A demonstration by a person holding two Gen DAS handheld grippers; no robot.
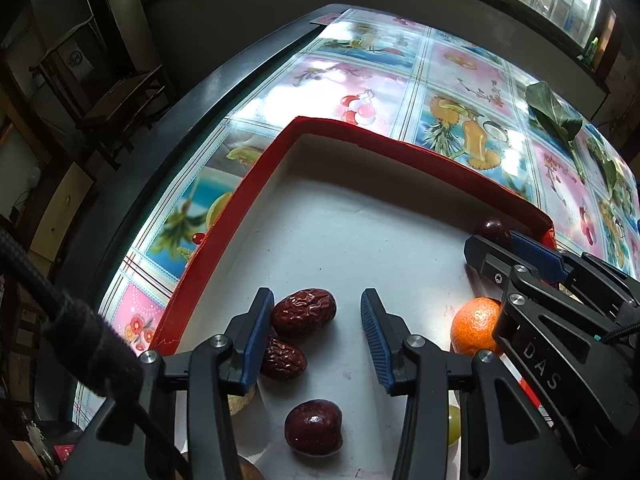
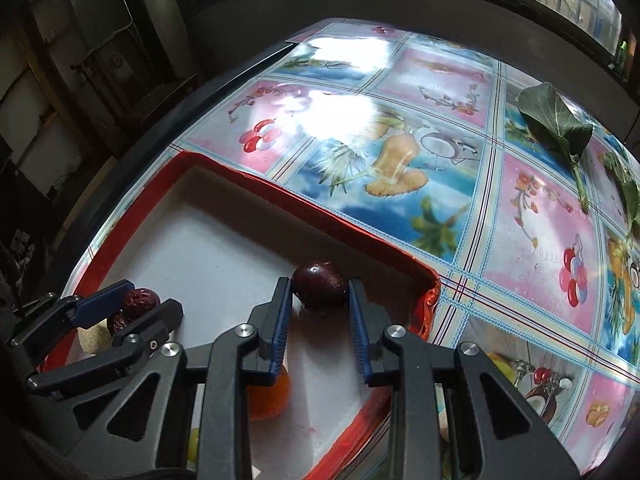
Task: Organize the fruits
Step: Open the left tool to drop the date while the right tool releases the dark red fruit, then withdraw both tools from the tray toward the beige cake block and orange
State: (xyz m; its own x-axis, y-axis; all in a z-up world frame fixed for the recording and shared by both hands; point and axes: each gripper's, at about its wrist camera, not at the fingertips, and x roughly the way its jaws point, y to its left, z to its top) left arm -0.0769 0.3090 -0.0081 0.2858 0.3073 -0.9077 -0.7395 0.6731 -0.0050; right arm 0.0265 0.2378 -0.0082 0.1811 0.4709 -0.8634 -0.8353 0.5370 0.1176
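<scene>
A glossy fruit-print tablecloth [image 2: 400, 152] covered the table, under a red-rimmed white tray [image 1: 224, 220]. The left gripper [image 1: 316, 320] stood spread beside a wrinkled date [image 1: 304, 311]; the right gripper [image 2: 319, 300] pinched a smooth dark plum [image 2: 319, 286].

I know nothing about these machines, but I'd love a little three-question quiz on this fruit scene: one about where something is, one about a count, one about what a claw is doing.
1. Where is the green leaf?
A. Held in a claw
B. On the tablecloth, outside the tray
C. On the floor

2. How many wrinkled dates lie by the left gripper?
A. None
B. Two
C. Five

3. What is the right gripper doing?
A. Standing wide open with nothing in it
B. Pointing at the ceiling
C. Closed on a dark round fruit

Answers:
1 B, as the leaf lies flat on the printed cloth beyond the red rim.
2 B, as two wrinkled red ones sit together at its left finger.
3 C, as both blue pads press the fruit's sides in the tray's corner.
</scene>
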